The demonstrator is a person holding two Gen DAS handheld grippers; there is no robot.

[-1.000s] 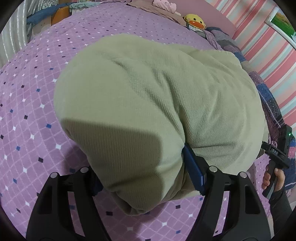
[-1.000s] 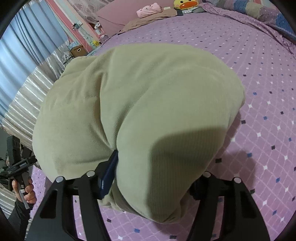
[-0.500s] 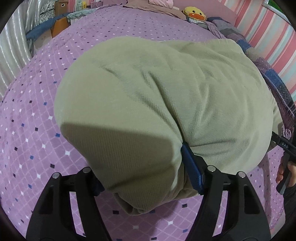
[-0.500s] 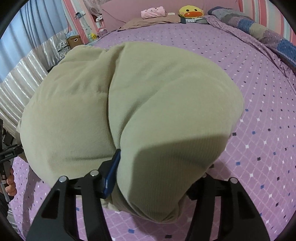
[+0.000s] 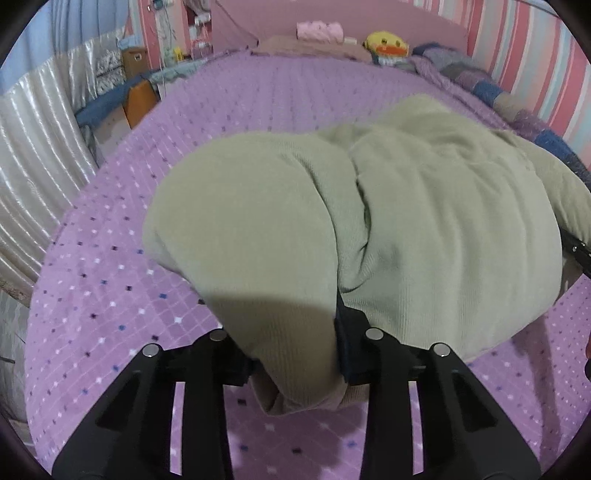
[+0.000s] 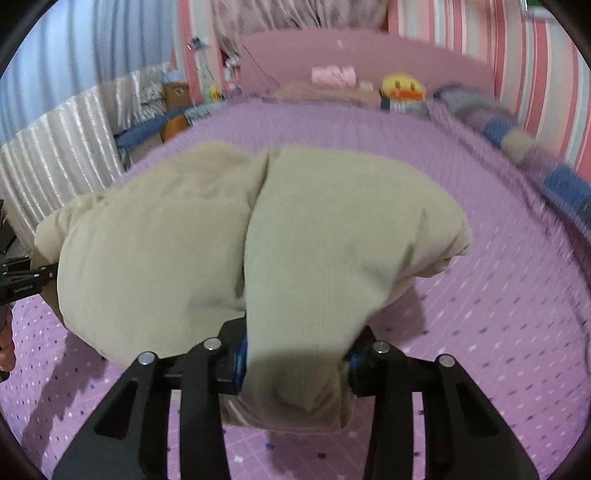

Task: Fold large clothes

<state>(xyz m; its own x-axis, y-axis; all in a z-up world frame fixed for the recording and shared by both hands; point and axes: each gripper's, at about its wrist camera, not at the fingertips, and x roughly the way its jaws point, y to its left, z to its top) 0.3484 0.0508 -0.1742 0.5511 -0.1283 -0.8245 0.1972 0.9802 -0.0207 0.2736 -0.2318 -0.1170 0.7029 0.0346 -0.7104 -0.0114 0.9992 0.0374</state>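
Observation:
A large pale green ribbed garment (image 5: 424, 229) hangs bunched between my two grippers above a purple patterned bed (image 5: 229, 110). My left gripper (image 5: 295, 350) is shut on the garment's left end, cloth spilling over its jaws. My right gripper (image 6: 295, 362) is shut on the garment's (image 6: 314, 229) right end in the same way. Each gripper shows at the edge of the other's view: the right one at the far right of the left wrist view (image 5: 578, 254), the left one at the far left of the right wrist view (image 6: 22, 280). The garment's lower edges hang just above the bed.
At the head of the bed stand a pink headboard (image 5: 332, 18), a pink folded item (image 5: 319, 29), a yellow duck toy (image 5: 388, 44) and a patchwork blanket (image 5: 491, 88) along the right side. Silver curtains (image 5: 33, 155) and boxes (image 5: 136, 96) stand to the left.
Both grippers have tilted up and lifted with the garment, so the headboard and walls come into view. The garment now hangs more bunched, with a deeper fold in the middle.

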